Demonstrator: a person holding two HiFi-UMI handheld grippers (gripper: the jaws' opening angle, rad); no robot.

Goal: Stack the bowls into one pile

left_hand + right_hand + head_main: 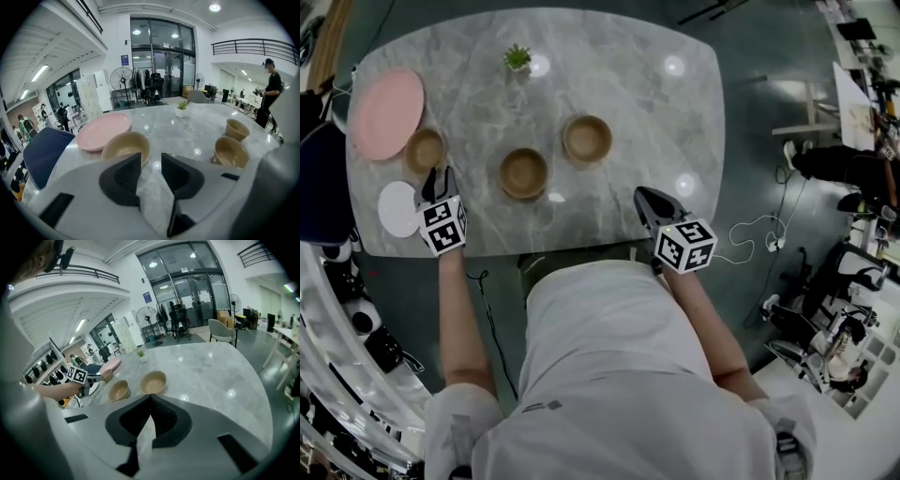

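Three tan bowls stand apart on the marble table (pixel 619 84): a left bowl (pixel 425 150), a middle bowl (pixel 523 172) and a right bowl (pixel 587 138). My left gripper (pixel 438 185) is just in front of the left bowl (pixel 126 146), a little short of its near rim. Its jaws are open with nothing between them (pixel 151 161). My right gripper (pixel 647 199) hovers over the table's front edge, to the right of the bowls. It is shut and empty, fingertips touching (pixel 150 397). From it, the right bowl (pixel 153 381) and middle bowl (pixel 118 390) lie ahead.
A pink plate (pixel 386 112) lies at the table's left end, right behind the left bowl. A white disc (pixel 398 208) sits at the front left corner. A small potted plant (pixel 517 58) stands at the far side. A dark blue chair (pixel 44 152) is at the left.
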